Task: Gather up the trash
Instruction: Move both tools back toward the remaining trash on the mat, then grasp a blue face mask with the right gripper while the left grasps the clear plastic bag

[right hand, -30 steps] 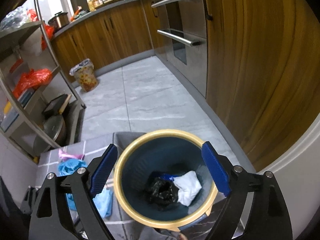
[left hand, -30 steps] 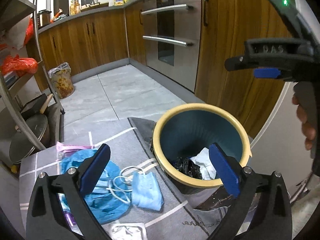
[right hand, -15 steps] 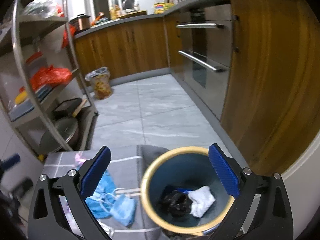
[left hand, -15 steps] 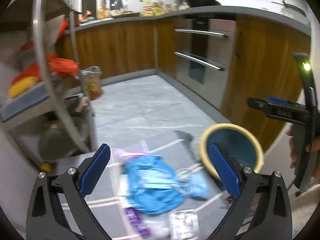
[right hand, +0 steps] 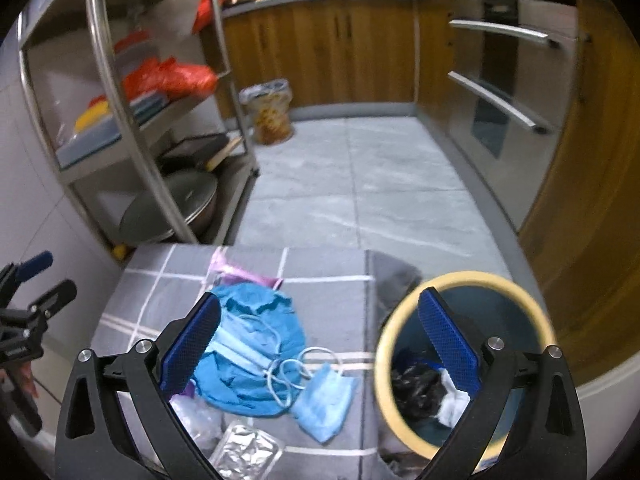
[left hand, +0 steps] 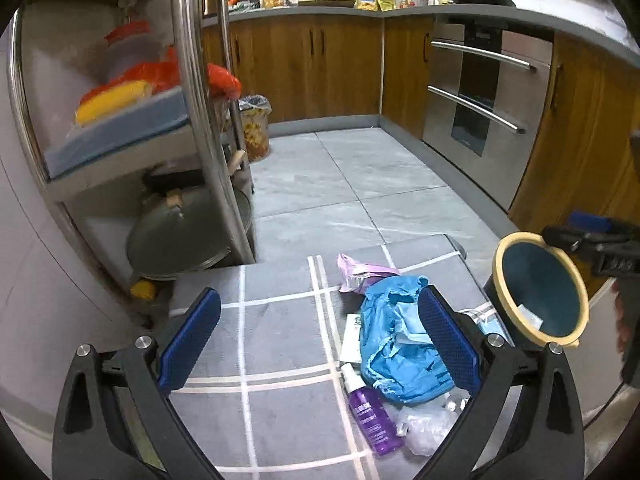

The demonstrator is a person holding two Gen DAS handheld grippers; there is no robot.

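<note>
Left gripper (left hand: 320, 332) wide open, nothing between its blue pads (left hand: 191, 338), above the grey checked mat (left hand: 280, 360). Right gripper (right hand: 320, 332) also wide open and empty — above the mat's right side, right pad over the bin's rim.

Trash in a loose pile on the mat: crumpled blue cloth (left hand: 400, 344) in the middle, pink wrapper (left hand: 360, 274) just behind and touching it, purple spray bottle (left hand: 370, 416) lying flat at its near edge, clear plastic bag (left hand: 424, 426) beside the bottle. Blue face mask (right hand: 324, 404) with white loops right of the cloth, silver foil tray (right hand: 246, 454) nearer the camera.

Bin (right hand: 468, 284) with yellow rim at the mat's right edge — black bag (right hand: 414, 386) and white paper (right hand: 452, 400) inside.

Metal shelf rack (left hand: 200, 120) to the left, with a pot lid (left hand: 180, 236) at the bottom.
</note>
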